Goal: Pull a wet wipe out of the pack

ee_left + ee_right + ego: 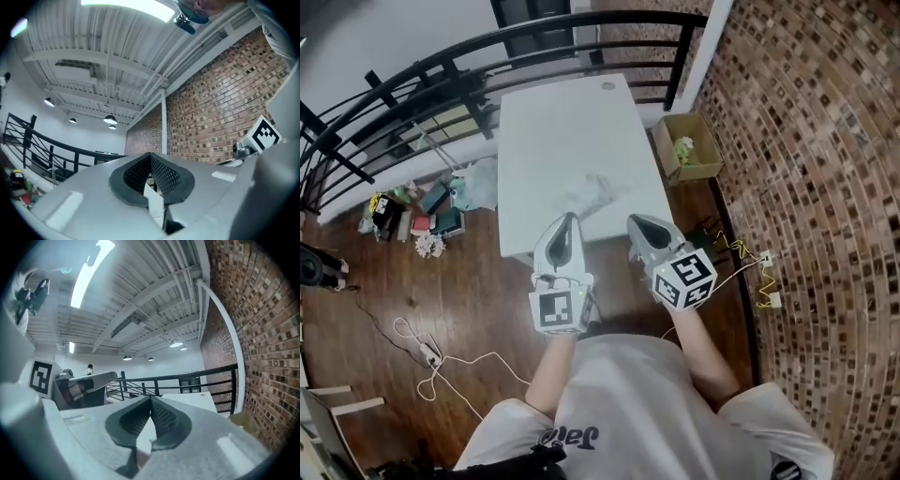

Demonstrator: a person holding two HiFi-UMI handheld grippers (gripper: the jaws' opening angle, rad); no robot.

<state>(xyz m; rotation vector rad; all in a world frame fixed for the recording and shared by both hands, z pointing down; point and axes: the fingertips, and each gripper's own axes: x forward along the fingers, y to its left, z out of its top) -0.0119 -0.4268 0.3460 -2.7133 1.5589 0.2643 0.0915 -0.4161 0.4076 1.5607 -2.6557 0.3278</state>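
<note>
Left gripper (570,218): held in front of the person's chest, just off the near edge of the table. Its jaws are pressed together at the tips. A white sliver shows in the slit behind the tips, and it is not clear what it is.
Right gripper (634,221): just beside the left one and pointing the same way, toward the table. Its jaws are pressed together with nothing between them, and table and floor show through the gap behind the tips.
Crumpled shape (595,192): pale, lying on the near right part of the table, apart from both grippers. It is too faint to tell wipe from pack.
Table (544,122): white and long, running away from the person toward the railing.
Railing (441,80): black, curving round the table's far end and left side.
Box (689,150): open cardboard, on the floor just right of the table, with something green inside.
Clutter (417,211): small things heaped on the floor left of the table.
Cable (441,361): white, looped on the wood floor to the person's left.
Wall (816,187): brick, on the right.
</note>
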